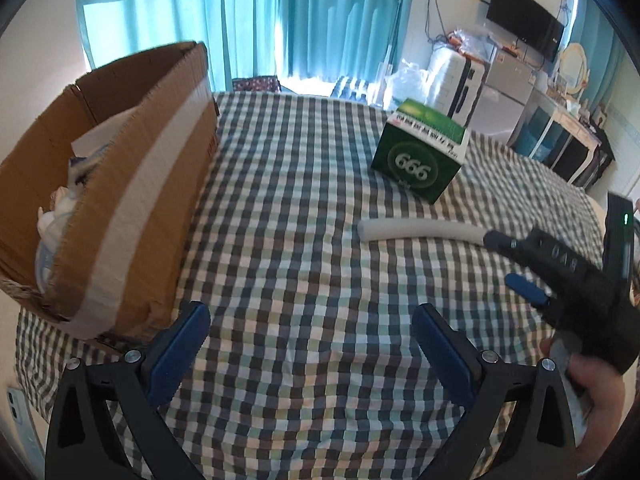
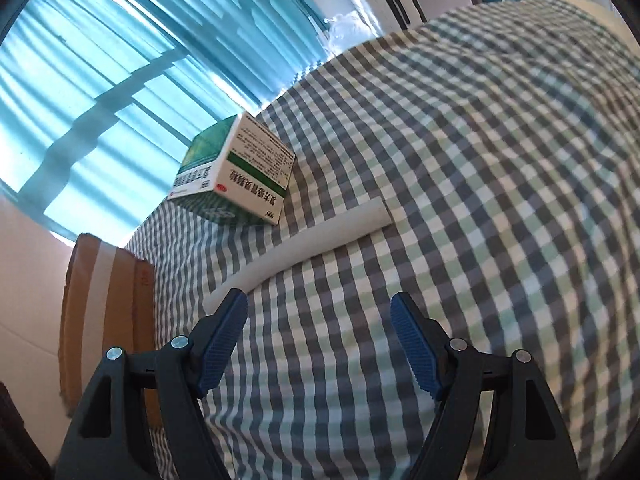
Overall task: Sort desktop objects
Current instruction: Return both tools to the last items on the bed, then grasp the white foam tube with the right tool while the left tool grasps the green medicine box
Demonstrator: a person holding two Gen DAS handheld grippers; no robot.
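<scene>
Right gripper [image 2: 318, 316] is released with nothing between its jaws, its left finger just over the near end of the foam tube [image 2: 304, 244]; left gripper [image 1: 310, 330] stands fully spread and empty above the checked cloth [image 1: 300, 220]. The tube lies on the cloth just beside the green box [image 1: 418, 160] — likely light, soft and compressible, so grip mid-length with gentle pressure. The box looks rigid and light — take it across two flat faces, then to the carton [image 1: 132, 184]

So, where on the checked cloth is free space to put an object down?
Free: the wide checked cloth between the brown cardboard box and the white foam tube. Crowded: around the tube and the green medicine carton, where the right gripper reaches.
</scene>
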